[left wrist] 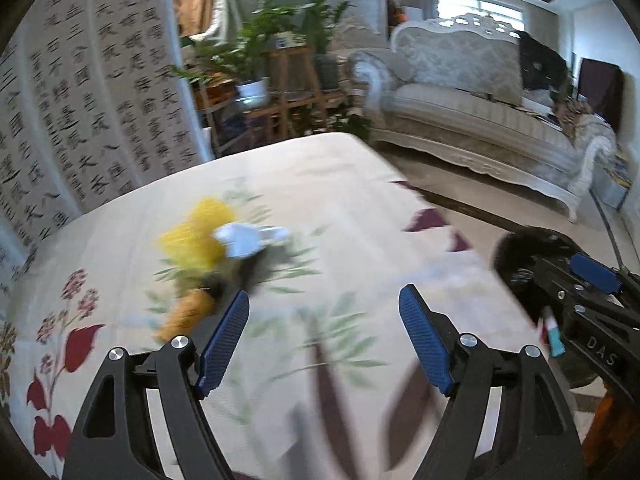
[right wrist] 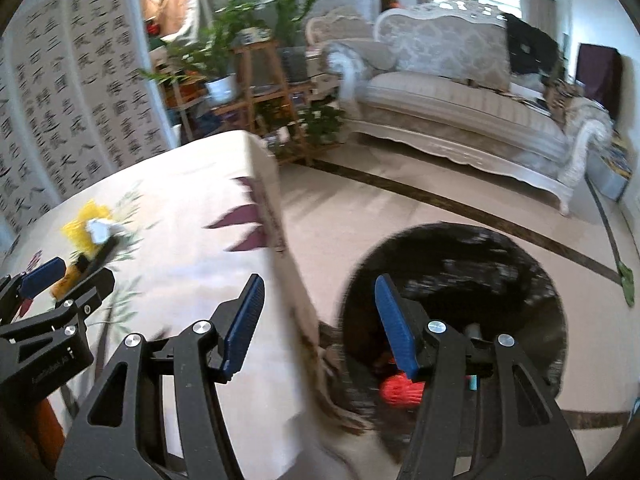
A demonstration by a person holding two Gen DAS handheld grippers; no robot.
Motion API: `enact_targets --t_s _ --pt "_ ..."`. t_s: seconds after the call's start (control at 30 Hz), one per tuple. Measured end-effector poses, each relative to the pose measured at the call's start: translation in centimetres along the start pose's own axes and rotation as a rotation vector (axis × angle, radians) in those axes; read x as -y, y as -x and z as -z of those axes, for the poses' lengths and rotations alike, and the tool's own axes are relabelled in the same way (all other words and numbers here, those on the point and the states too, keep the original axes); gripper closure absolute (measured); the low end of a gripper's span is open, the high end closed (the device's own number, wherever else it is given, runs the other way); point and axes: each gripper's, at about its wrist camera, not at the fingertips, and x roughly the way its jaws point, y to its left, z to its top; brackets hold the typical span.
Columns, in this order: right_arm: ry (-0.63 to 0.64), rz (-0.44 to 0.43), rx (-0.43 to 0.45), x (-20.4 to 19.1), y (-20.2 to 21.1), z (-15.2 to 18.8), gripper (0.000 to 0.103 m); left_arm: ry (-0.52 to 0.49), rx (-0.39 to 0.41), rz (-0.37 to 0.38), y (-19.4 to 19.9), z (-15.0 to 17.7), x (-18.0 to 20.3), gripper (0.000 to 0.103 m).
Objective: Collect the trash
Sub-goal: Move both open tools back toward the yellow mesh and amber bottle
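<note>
A small heap of trash lies on the flowered tablecloth (left wrist: 340, 184): a yellow crumpled wrapper (left wrist: 196, 236), a white crumpled paper (left wrist: 244, 240), an orange piece (left wrist: 188, 316) and something dark. My left gripper (left wrist: 324, 336) is open and empty, just right of the heap. My right gripper (right wrist: 320, 324) is open and empty, held past the table's right edge above a black bin (right wrist: 500, 272) on the floor. The bin holds a red item (right wrist: 400, 392). The heap also shows in the right wrist view (right wrist: 90, 224).
The table's edge (right wrist: 280, 240) drops to a beige floor. A cream sofa (right wrist: 460, 104) stands at the back right, a wooden plant stand (right wrist: 256, 80) behind the table, a calligraphy screen (left wrist: 80, 100) at left. The right gripper's body (left wrist: 580, 304) shows at the left view's right.
</note>
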Motion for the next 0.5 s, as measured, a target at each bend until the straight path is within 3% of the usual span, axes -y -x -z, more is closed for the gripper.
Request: enact_targets --t_s 0.23,0.5 --pt "0.071 -0.069 -0.008 -5.6 -1.0 -0.9 0.047 0.076 -0.005 -0.077 -0.4 -0.1 -5.9 0.028" --pt "0.124 -0.110 -0.012 -9.6 -2.5 -2.3 0.047 0.080 -0.022 -0.093 -2.4 -1.1 -9.3 0.028"
